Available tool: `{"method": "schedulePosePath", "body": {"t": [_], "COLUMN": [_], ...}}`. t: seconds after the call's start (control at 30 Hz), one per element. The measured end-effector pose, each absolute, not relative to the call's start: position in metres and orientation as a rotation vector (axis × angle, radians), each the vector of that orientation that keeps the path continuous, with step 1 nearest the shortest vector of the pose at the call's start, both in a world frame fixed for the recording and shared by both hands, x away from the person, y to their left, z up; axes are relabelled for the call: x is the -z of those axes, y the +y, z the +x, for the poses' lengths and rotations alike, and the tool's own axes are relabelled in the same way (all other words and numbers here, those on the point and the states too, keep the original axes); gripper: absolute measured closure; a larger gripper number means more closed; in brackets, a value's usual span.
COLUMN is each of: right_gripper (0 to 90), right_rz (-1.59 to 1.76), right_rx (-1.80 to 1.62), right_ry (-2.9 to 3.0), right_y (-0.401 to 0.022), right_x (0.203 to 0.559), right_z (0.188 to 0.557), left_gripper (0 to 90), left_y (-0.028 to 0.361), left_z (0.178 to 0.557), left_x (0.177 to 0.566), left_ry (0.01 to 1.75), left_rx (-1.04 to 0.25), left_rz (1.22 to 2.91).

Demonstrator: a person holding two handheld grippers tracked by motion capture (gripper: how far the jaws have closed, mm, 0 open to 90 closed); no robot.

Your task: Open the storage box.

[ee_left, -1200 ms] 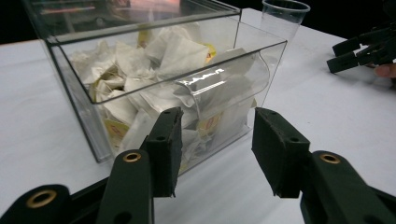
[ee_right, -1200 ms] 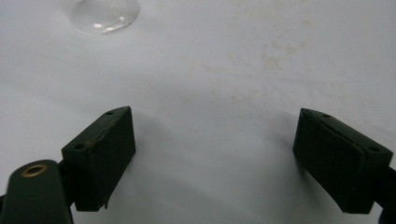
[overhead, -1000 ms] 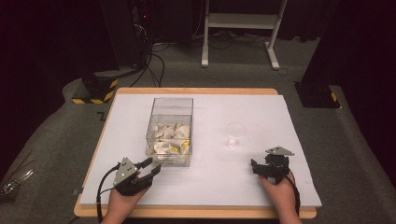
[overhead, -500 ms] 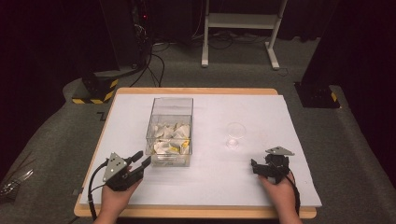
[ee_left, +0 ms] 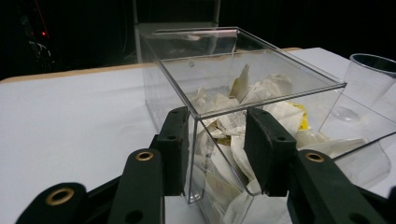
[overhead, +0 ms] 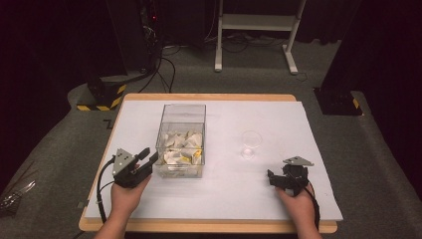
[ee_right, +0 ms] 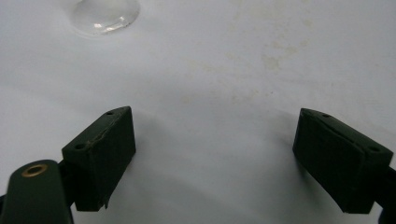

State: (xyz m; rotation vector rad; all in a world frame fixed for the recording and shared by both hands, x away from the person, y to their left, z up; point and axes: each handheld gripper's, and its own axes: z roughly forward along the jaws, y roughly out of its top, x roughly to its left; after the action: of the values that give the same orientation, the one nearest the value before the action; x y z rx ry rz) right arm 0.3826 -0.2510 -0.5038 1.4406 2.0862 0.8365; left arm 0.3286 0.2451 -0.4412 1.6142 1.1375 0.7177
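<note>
A clear plastic box [overhead: 181,117] stands left of centre on the white table sheet and holds several white and yellow paper packets [overhead: 181,149]. My left gripper [overhead: 149,155] is at its near left corner. In the left gripper view the box's [ee_left: 280,70] corner edge stands between the jaws of my left gripper [ee_left: 217,126]. These jaws have just been closing, but I see no firm press on the walls. An empty clear cup [overhead: 250,142] stands right of the box. My right gripper [overhead: 276,175] rests open on the sheet below the cup, with nothing between the jaws.
The white sheet [overhead: 224,199] covers a wooden table top. The right gripper view has the cup's base [ee_right: 105,14] at top left and bare sheet [ee_right: 215,93] ahead. Dark floor, cables and a white stand's legs [overhead: 254,30] lie beyond the table.
My left gripper first drew back to the left, then moved forward and a little up to the box's near left corner. The box, cup and right gripper have stayed put.
</note>
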Motion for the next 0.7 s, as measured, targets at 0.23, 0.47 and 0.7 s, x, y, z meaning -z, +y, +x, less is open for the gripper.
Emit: {"method": "schedulePosePath", "body": {"t": [0.23, 0.47, 0.7], "right_gripper": [12.9, 12.9, 12.9], "right_rz": [1.442, 1.441, 1.442], "right_rx": [-0.836, -0.835, -0.836], "right_ry": [2.086, 2.086, 2.086], "right_y": [-0.251, -0.251, -0.251], "right_x": [0.504, 0.504, 0.504], "right_z": [0.382, 0.382, 0.382], "left_gripper": [62.6, 66.2, 70.1], "left_y": [0.241, 0.236, 0.232], "left_z": [0.337, 0.339, 0.338], "left_x": [0.452, 0.453, 0.455], "left_ry": [1.145, 1.142, 1.143], "left_rx": [-0.712, -0.721, -0.737], "left_rz": [1.647, 1.665, 1.655]}}
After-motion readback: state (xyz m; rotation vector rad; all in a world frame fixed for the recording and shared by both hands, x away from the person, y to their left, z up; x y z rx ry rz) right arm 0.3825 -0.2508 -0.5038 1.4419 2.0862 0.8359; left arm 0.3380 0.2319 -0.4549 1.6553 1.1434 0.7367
